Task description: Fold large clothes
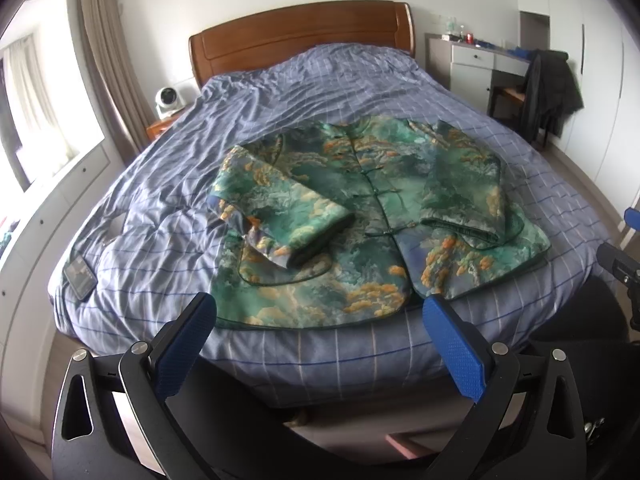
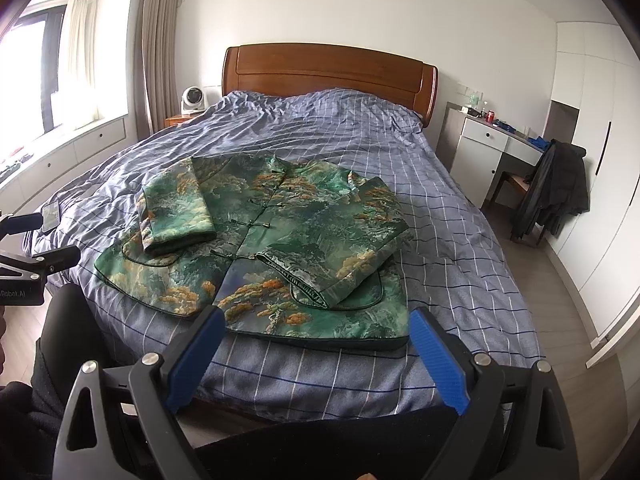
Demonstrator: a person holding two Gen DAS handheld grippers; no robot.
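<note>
1 green-and-orange brocade jacket (image 1: pixel 372 216), 1 blue checked bed cover (image 1: pixel 280 92), 1 dark phone (image 1: pixel 80 276) near left, 1 white fan (image 1: pixel 168 101) far left, 2 blue-padded grippers: left gripper (image 1: pixel 320 308), right gripper (image 2: pixel 318 322).

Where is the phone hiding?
The phone lies flat on the checked blue bedspread near the bed's left edge, left of the green jacket. The right wrist view shows it too, far left.

1. It was a bedroom in a home: a double bed (image 2: pixel 460 216) with a wooden headboard (image 2: pixel 328 72) and a blue checked cover filled the room.
2. A small fan (image 2: pixel 193 100) stood on a bedside table.
3. Curtains (image 2: pixel 158 40) hung by the window, and a dark coat (image 2: pixel 556 192) was draped over a chair by a white desk (image 2: pixel 484 144).
</note>
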